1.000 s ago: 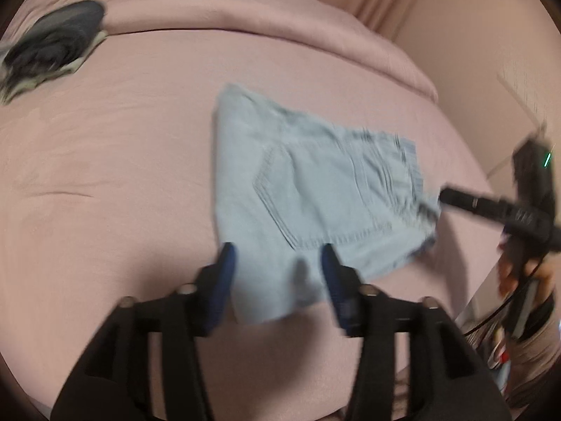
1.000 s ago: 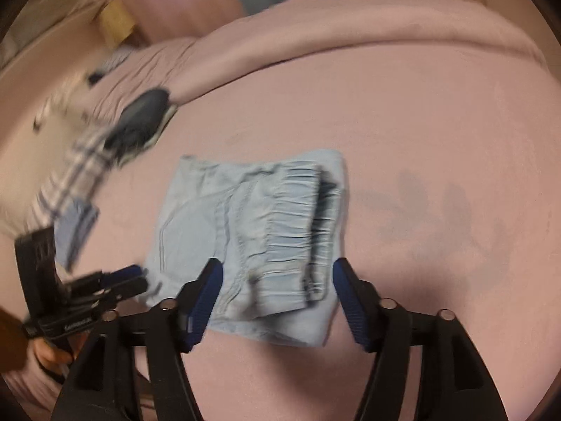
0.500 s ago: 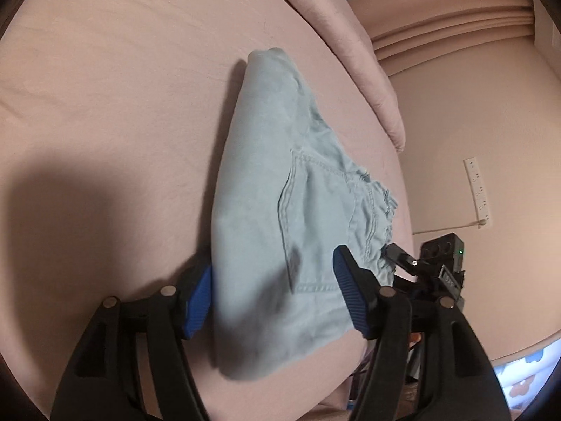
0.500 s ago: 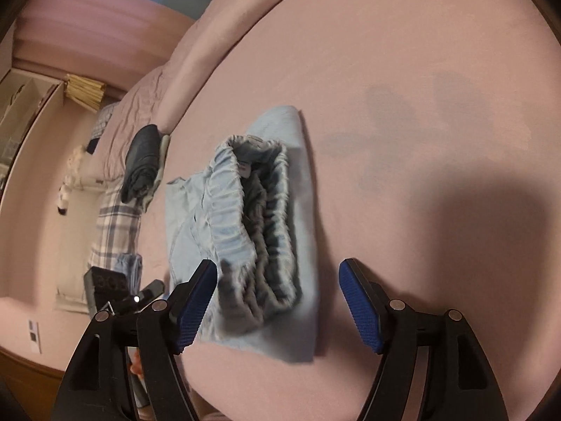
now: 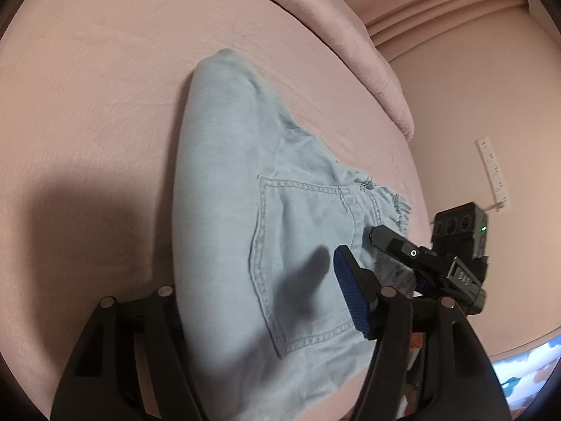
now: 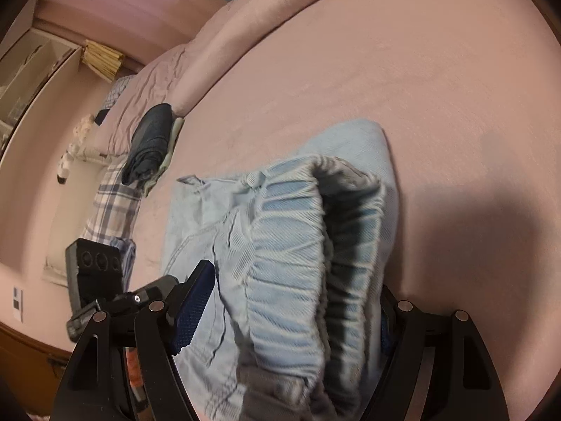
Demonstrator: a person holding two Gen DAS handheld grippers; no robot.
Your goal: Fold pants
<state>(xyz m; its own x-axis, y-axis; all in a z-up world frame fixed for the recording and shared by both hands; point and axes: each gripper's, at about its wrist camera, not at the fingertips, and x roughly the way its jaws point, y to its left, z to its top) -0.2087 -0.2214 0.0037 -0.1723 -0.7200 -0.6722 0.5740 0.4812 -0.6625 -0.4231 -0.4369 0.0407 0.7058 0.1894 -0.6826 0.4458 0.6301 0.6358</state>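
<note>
Pink bedding (image 5: 105, 70) covers the whole bed, and the light-blue pants (image 5: 245, 193), already folded into a compact stack, lie on it near the bed's edge. Within the last second both tongs have dropped from hovering above the stack to straddling its ends. The left gripper (image 5: 259, 301) now has the smooth folded end between its jaws, one blue pad showing on the right, the other hidden beyond the cloth on the left. The right gripper (image 6: 291, 322) has the gathered waistband (image 6: 291, 263) end between its jaws, which have just been opening wider. Neither pair visibly presses on the denim, so both read as open around the cloth, not gripping. That suggests another fold or a lift of the stack is being set up. Dark clothes (image 6: 150, 140) sit far off to the left.
</note>
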